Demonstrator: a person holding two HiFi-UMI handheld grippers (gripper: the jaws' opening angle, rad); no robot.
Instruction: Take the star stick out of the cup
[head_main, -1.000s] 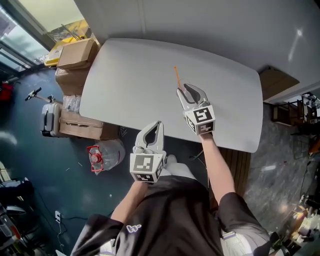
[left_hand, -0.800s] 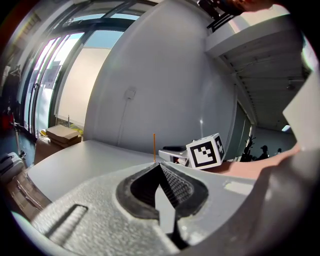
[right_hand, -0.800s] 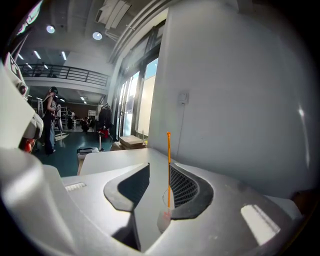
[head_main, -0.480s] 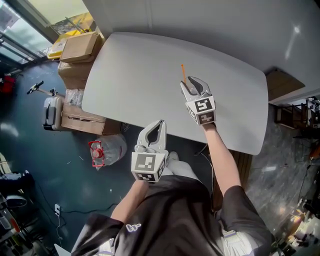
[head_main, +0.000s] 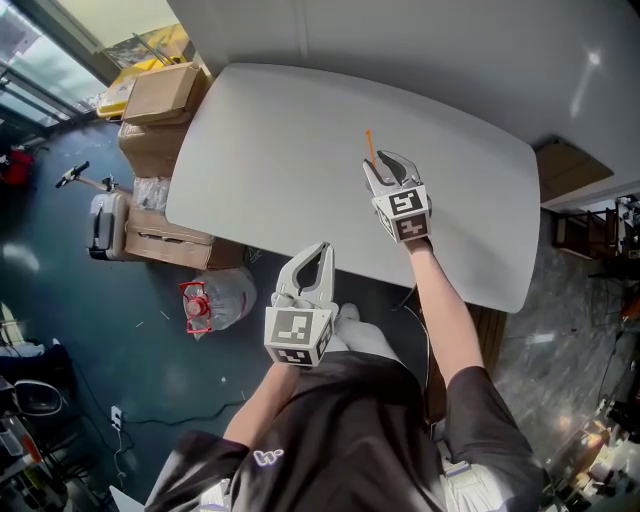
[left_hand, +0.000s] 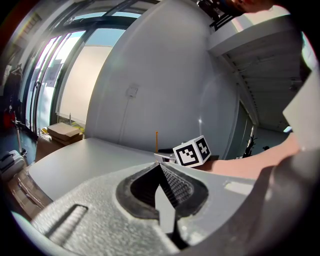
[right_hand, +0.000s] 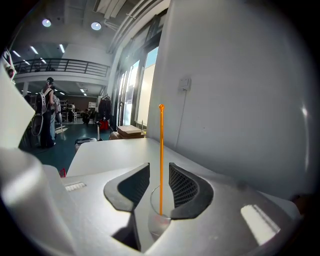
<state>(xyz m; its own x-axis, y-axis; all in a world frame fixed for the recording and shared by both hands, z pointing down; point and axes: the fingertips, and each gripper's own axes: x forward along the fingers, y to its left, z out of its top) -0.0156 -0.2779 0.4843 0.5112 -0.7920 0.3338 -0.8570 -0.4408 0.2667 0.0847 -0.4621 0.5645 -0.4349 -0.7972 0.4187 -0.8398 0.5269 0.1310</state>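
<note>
My right gripper (head_main: 388, 165) had crept forward since a second back, jaws closing around the cup (right_hand: 161, 220) with the stick (right_hand: 161, 160) upright inside, not squeezing yet. Left gripper (head_main: 318, 250) sat pinched together off the white table (head_main: 270, 140). Boxes (head_main: 160, 95) stacked beside it.

Head camera: set high above the pale grey rounded counter (head_main: 260, 150), facing steeply down and taking in its whole top. Left gripper (head_main: 316, 250) camera: low, off the near edge, facing across the top to the white wall (left_hand: 150, 75). Right gripper (head_main: 386, 160) camera: close over the top, its closing jaws flanking a clear plastic cup (right_hand: 160, 217) that holds a thin orange stick (right_hand: 161, 160). All three views share counter and stick.
</note>
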